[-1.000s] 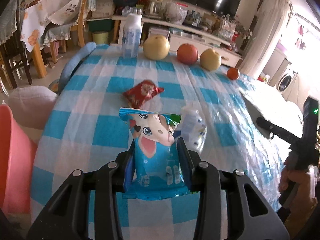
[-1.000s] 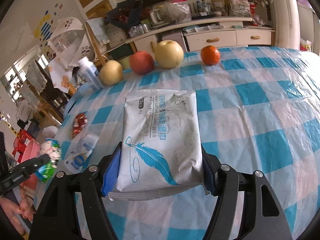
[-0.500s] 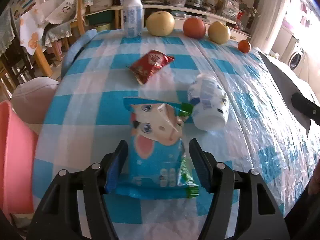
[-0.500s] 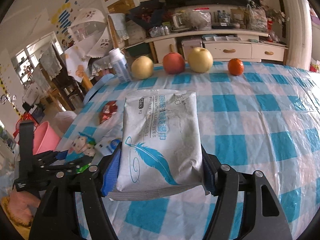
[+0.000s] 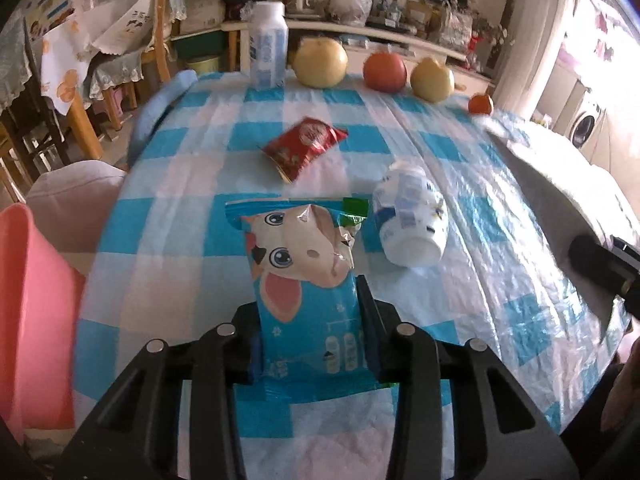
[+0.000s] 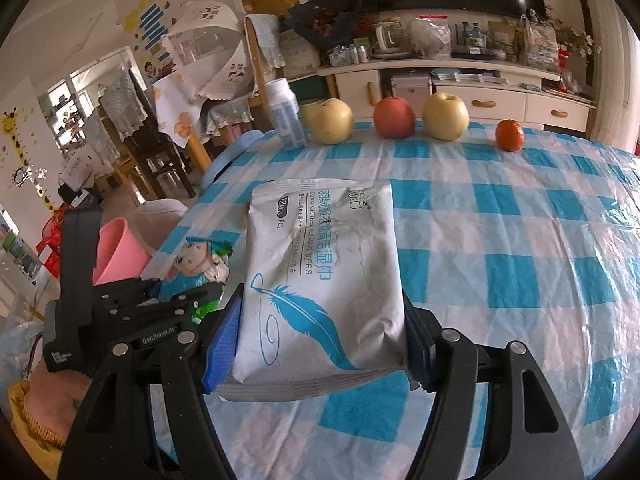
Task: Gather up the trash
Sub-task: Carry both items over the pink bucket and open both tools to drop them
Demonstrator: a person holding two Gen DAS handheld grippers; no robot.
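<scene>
Blue-and-white checked tablecloth [image 5: 168,240] beneath both tools. My left gripper [image 5: 310,316] pinches a blue cartoon-cow snack packet [image 5: 304,264] by its lower half. My right gripper [image 6: 322,334] clamps a white wipes pack [image 6: 322,272] with a blue feather print. Just right of the cow packet, a white bottle [image 5: 412,220] lies tipped; beyond, a red wrapper [image 5: 306,146]. At the far edge: upright milk bottle [image 5: 267,46], fruit row [image 5: 384,70]. Pink bin [image 5: 28,320] off the table's left.

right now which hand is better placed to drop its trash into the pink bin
Left. The left gripper, shut on the blue cartoon snack packet, has the pink plastic bin right beside it; the right gripper is farther away.
</scene>
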